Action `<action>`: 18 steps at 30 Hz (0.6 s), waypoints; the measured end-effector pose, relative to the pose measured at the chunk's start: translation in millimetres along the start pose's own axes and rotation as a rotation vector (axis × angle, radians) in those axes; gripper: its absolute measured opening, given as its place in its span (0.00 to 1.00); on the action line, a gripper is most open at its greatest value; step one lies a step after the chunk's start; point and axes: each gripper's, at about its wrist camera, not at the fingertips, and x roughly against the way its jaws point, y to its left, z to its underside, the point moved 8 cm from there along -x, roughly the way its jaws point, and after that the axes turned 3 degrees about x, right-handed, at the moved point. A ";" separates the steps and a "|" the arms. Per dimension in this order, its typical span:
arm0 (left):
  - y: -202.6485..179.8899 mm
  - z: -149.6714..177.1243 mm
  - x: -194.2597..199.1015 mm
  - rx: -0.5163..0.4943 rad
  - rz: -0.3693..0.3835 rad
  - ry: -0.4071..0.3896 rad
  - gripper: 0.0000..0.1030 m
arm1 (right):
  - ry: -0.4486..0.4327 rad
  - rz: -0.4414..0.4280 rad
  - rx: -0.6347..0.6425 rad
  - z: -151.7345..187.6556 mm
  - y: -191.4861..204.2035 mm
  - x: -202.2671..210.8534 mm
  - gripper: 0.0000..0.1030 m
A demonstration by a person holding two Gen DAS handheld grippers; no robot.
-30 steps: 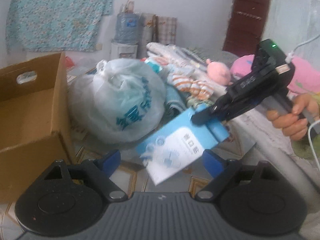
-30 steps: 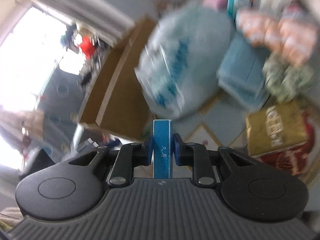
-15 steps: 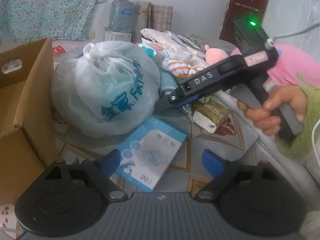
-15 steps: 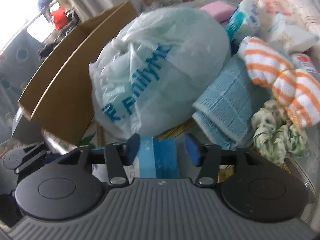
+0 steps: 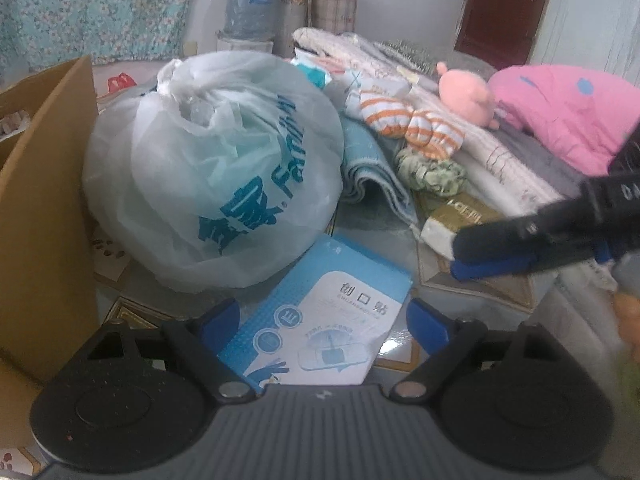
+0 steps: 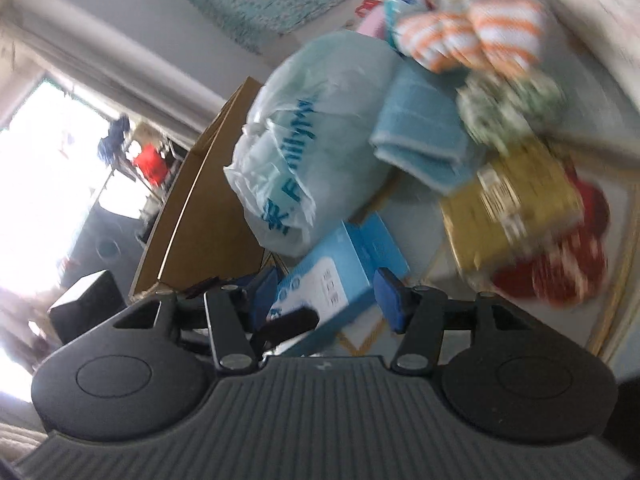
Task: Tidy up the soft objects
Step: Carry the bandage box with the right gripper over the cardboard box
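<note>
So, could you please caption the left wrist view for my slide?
Open left hand-held gripper over a blue box beside a tied plastic bag.

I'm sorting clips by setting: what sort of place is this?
Most likely a lived-in room at home. A glass-topped table is heaped with soft things: a tied plastic bag, a pink plush toy and a folded blue towel, with a cardboard box beside them.

The tied bag (image 5: 212, 176) is thin, crinkly, see-through plastic with a slight sheen. The flat blue box (image 5: 320, 320) looks like smooth printed card. The brown box (image 5: 48, 208) is matt cardboard, the folded blue towel (image 5: 372, 172) nubby cloth, and the floor tile (image 5: 400, 344) is glossy.
</note>
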 end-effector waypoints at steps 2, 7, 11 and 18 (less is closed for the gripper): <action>0.6 1.3 -5.0 0.003 -0.010 0.022 0.89 | -0.012 -0.018 -0.057 7.6 -10.6 -3.5 0.52; -1.3 9.1 -12.4 0.032 0.019 0.101 0.89 | -0.022 -0.053 -0.142 22.5 -26.3 -10.5 0.53; -13.2 17.0 -2.2 0.023 0.078 0.120 0.89 | -0.025 -0.051 -0.150 27.0 -30.2 -12.1 0.53; -35.9 25.6 -2.0 -0.046 0.060 0.133 0.88 | -0.021 -0.032 -0.125 31.4 -25.6 -18.1 0.51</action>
